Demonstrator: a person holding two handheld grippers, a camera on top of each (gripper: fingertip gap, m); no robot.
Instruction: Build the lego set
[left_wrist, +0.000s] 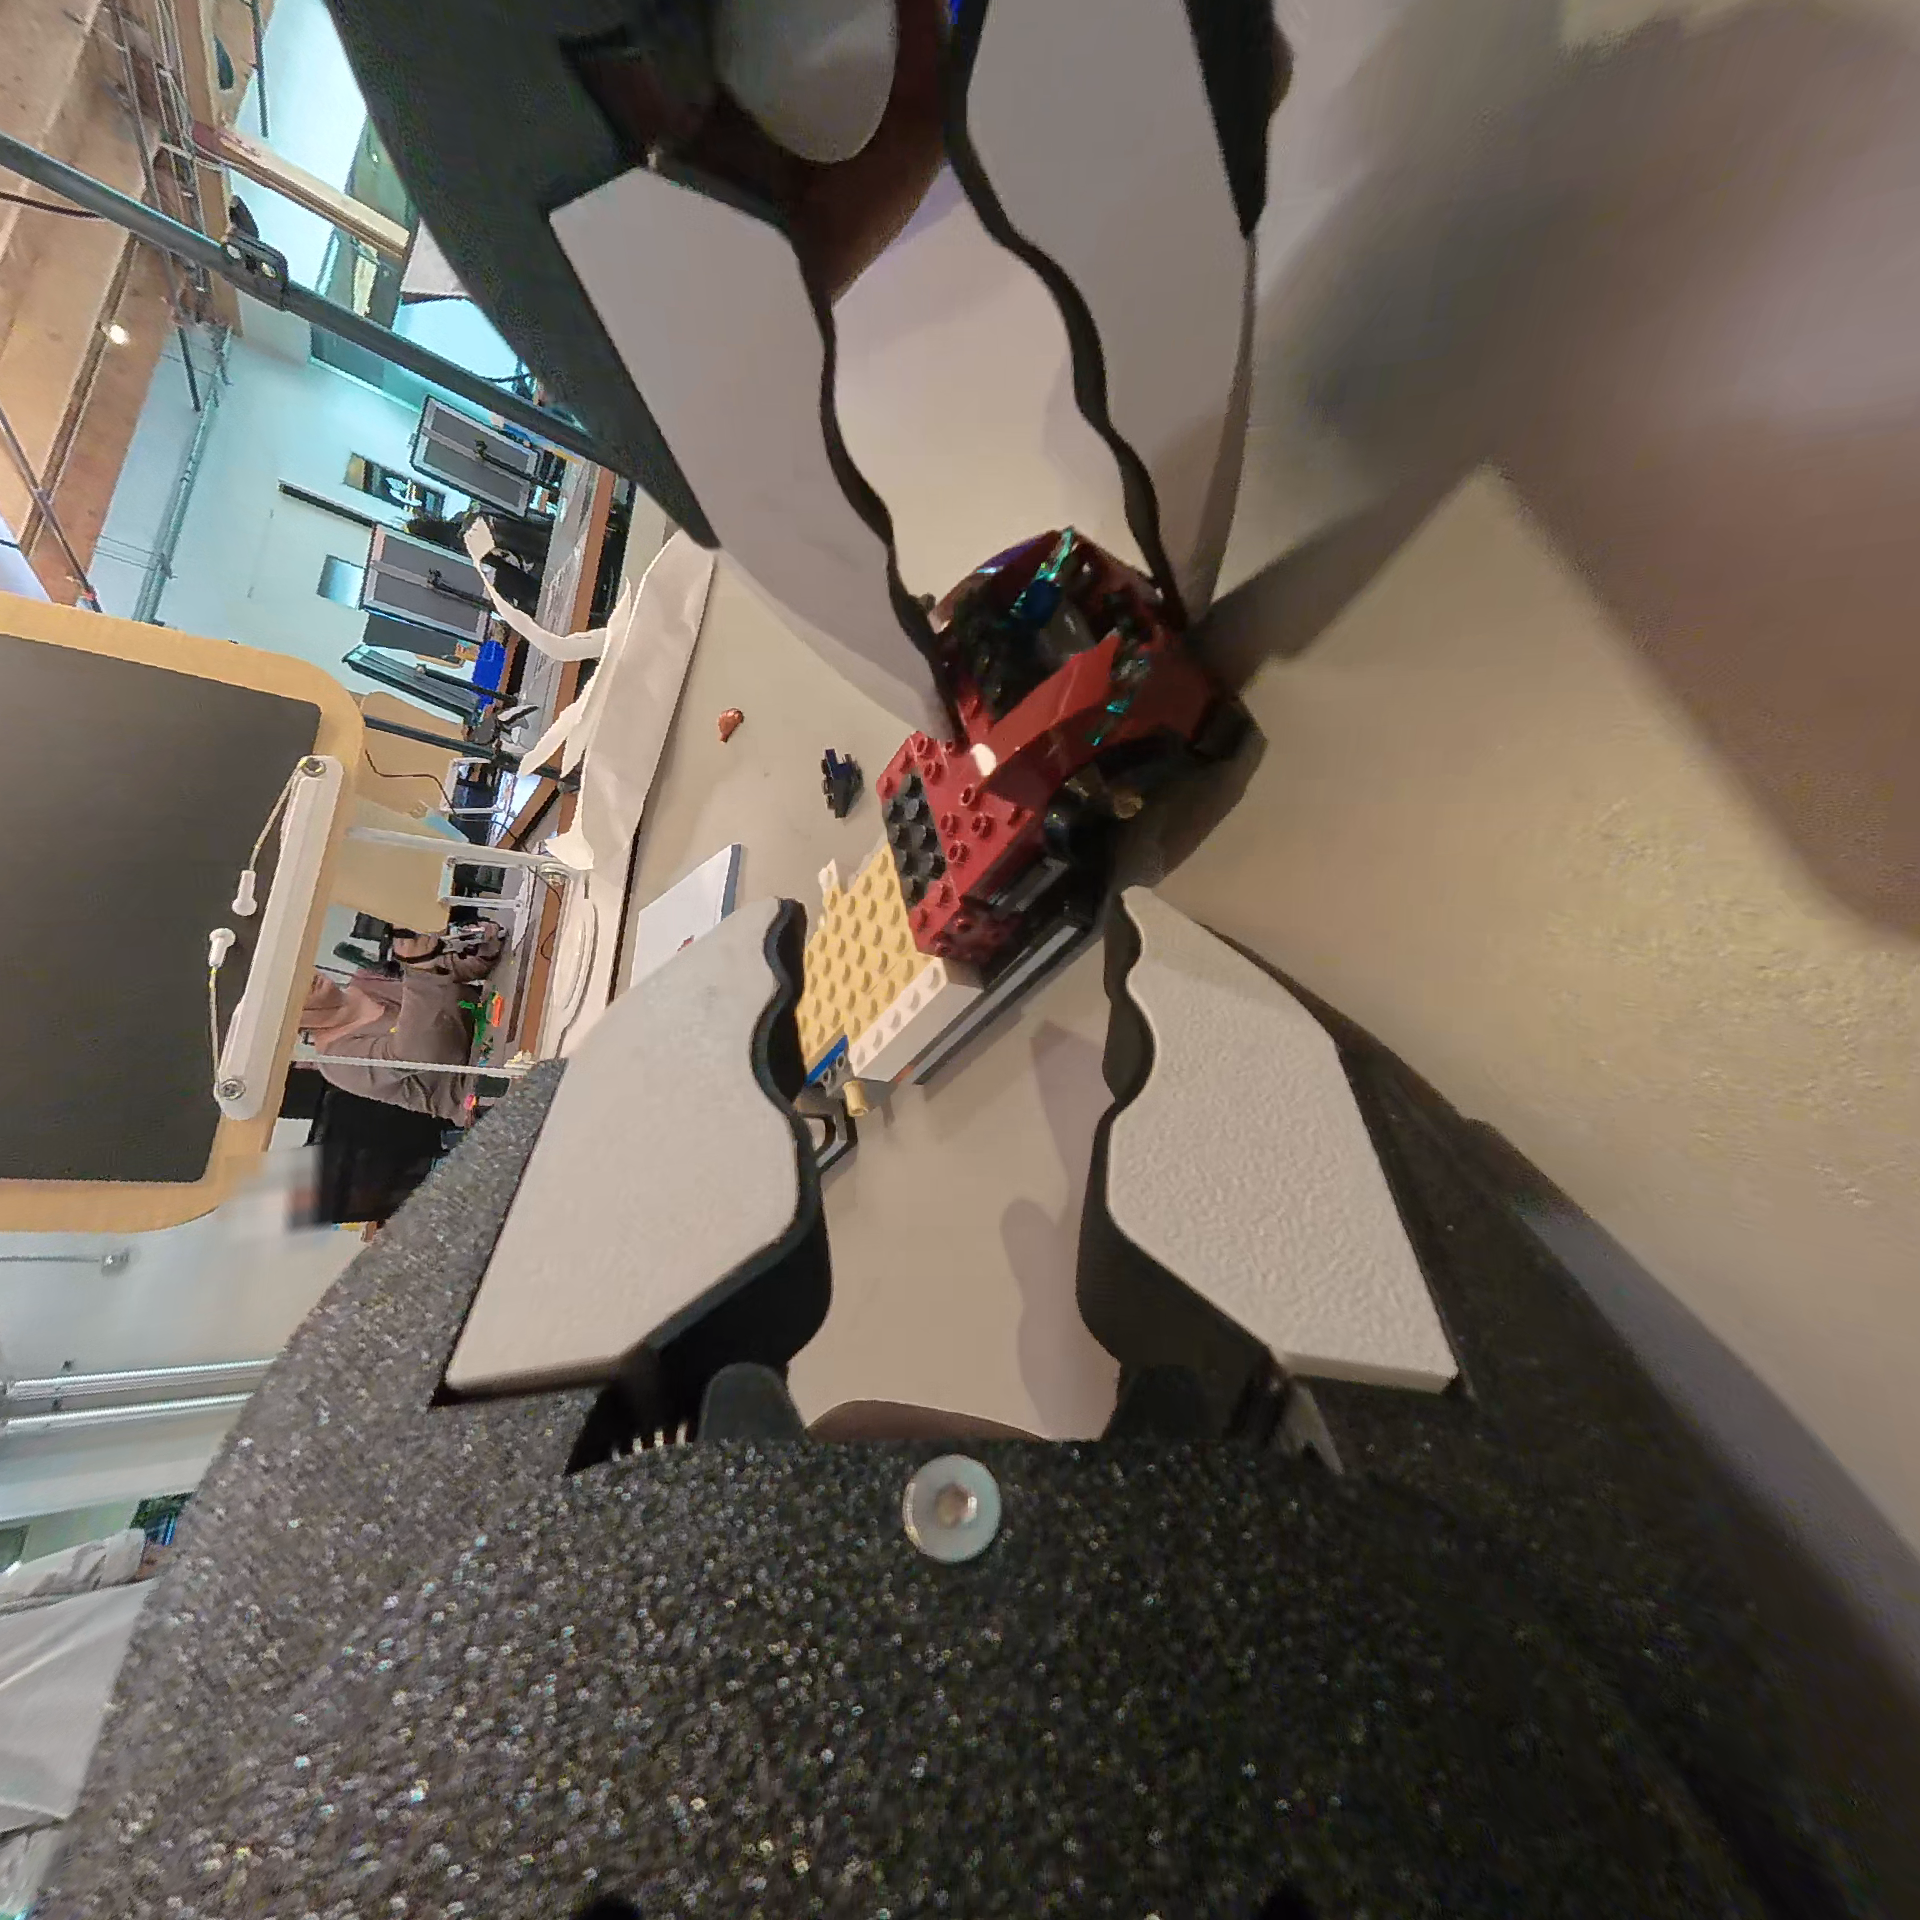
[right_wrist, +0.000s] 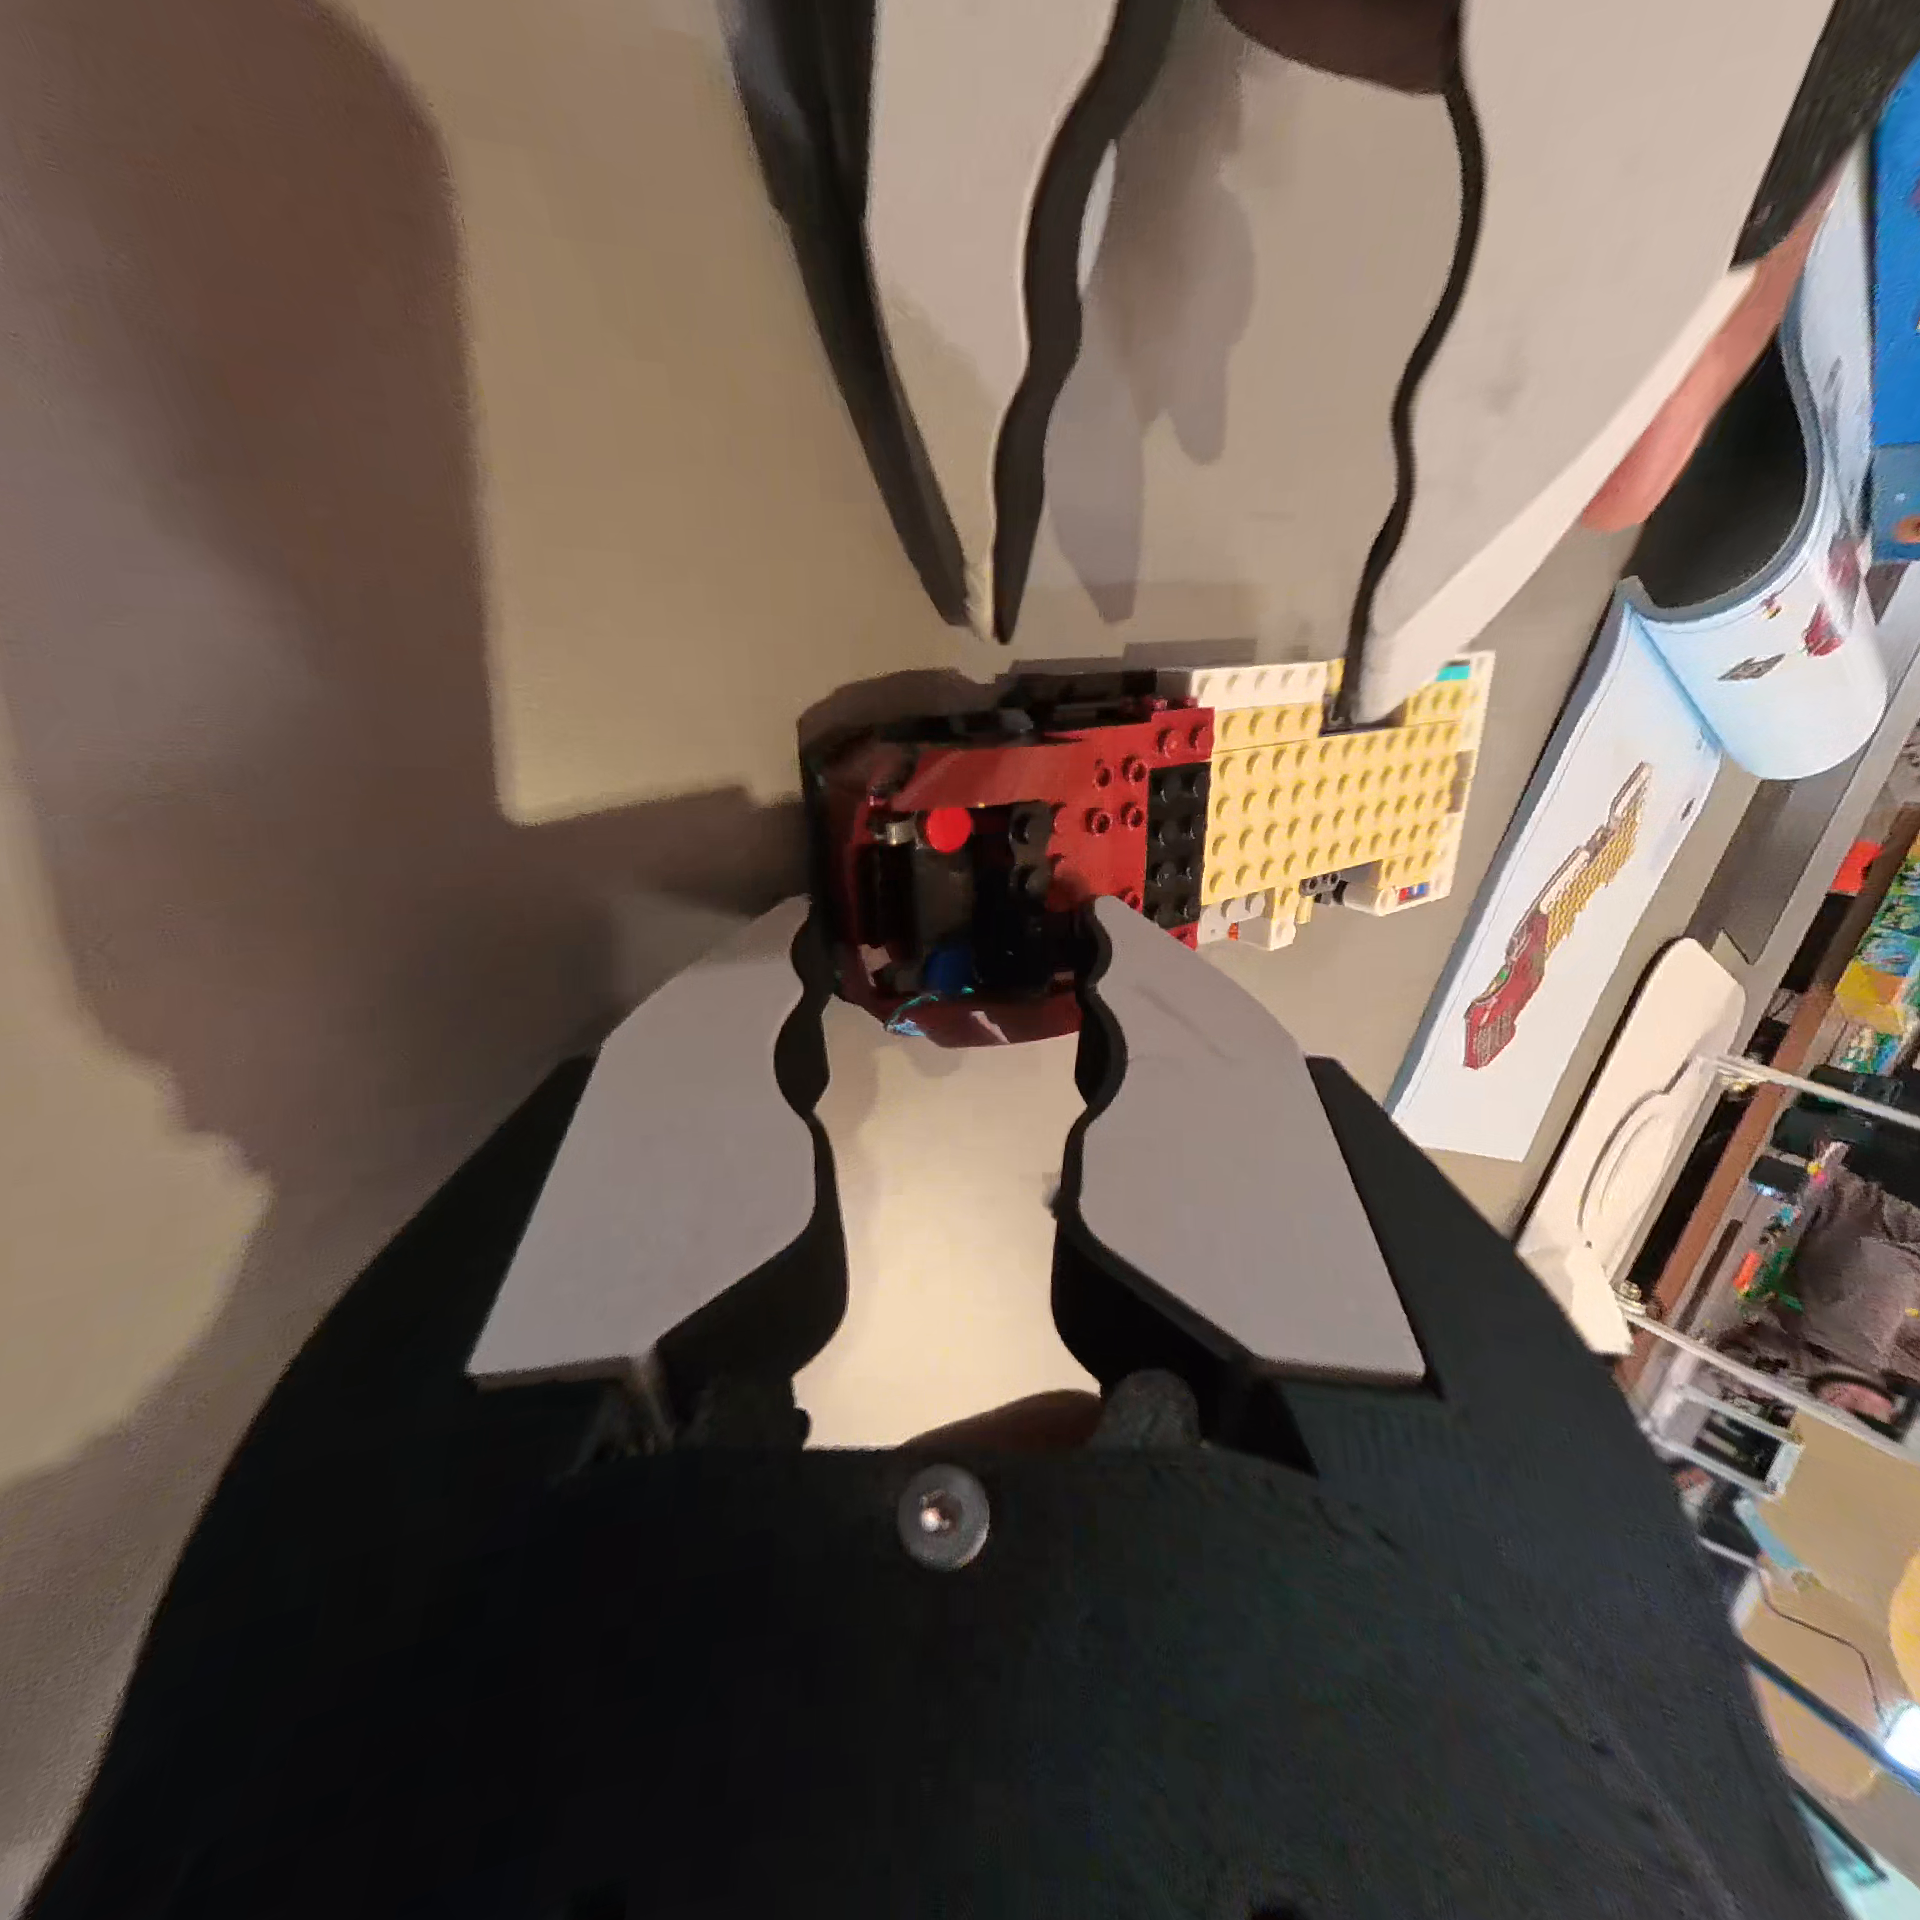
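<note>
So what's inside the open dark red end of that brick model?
The brick model shows a round red stud, a blue piece, black and grey parts. Shadow and fingertips cover the rest.

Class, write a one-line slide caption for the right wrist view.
Right claw closed around the dark red end of a toy brick model on a table, an instruction booklet beside it.

A: What place are you in?
B: You are in a workshop or lab: rows of long benches (left_wrist: 582, 582), metal scaffolding (left_wrist: 125, 260), shelves of colourful boxes (right_wrist: 1870, 935), and a seated person (left_wrist: 395, 1029) working behind you.
</note>
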